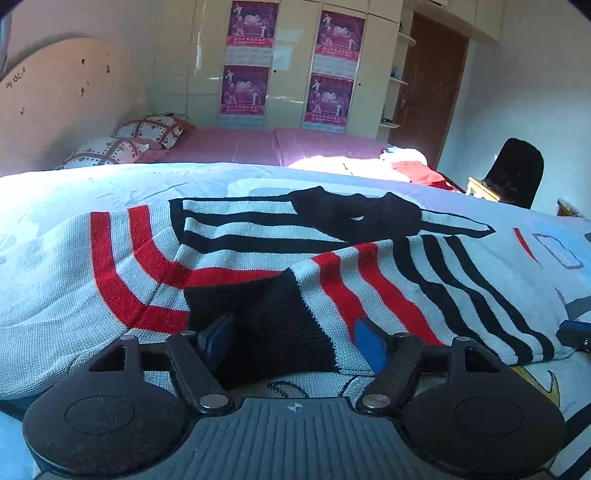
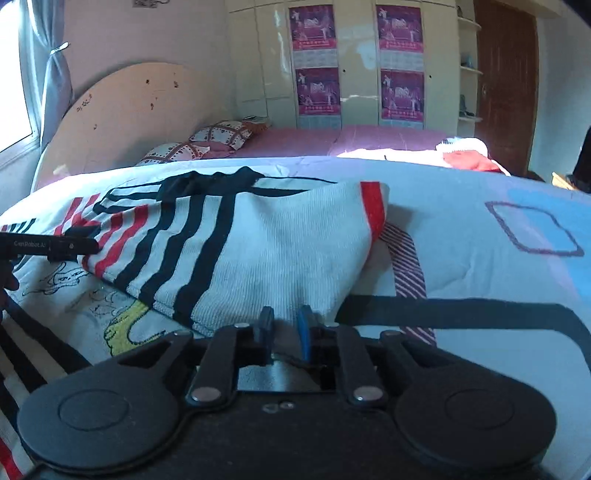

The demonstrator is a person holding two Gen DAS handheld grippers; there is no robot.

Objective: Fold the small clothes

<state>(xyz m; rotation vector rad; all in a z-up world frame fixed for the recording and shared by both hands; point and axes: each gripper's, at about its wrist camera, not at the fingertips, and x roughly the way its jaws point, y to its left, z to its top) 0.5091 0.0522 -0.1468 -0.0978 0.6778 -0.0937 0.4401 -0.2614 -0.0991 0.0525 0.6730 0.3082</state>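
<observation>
— Nearest to the left gripper (image 1: 293,341)? Found the jaws standing wide, blue pads (image 1: 369,345) well apart, with the black ribbed cuff (image 1: 266,317) of a sweater (image 1: 258,236) lying between them. Saw neither pad pressing on it.

— And by the right gripper (image 2: 285,328)? Found the jaws narrow there, only a slim gap left, with the tips at the sweater's pale hem. Could not tell whether any knit was pinched.

— Looked how, the garment?

— Small, soft, ribbed knit. Mostly white, banded with red and black stripes, black at the collar (image 1: 354,214) and cuff. Lay partly folded on the bed cover (image 1: 110,192), one side doubled over itself, rumpled in the middle.

— And the cover beneath?

— Pale cotton, printed with cartoon outlines and coloured shapes, smooth but faintly creased.

— Farther off?

— Noted a pink sheet (image 1: 236,144) with two patterned pillows (image 1: 147,129) by a rounded wooden headboard (image 1: 66,92). Spotted a heap of white and red cloth (image 1: 406,166) in sunlight. Beyond that, a glossy cream wardrobe (image 1: 288,74) carrying four magenta posters (image 1: 251,26), and a dark brown door (image 1: 428,81) to the right.
</observation>
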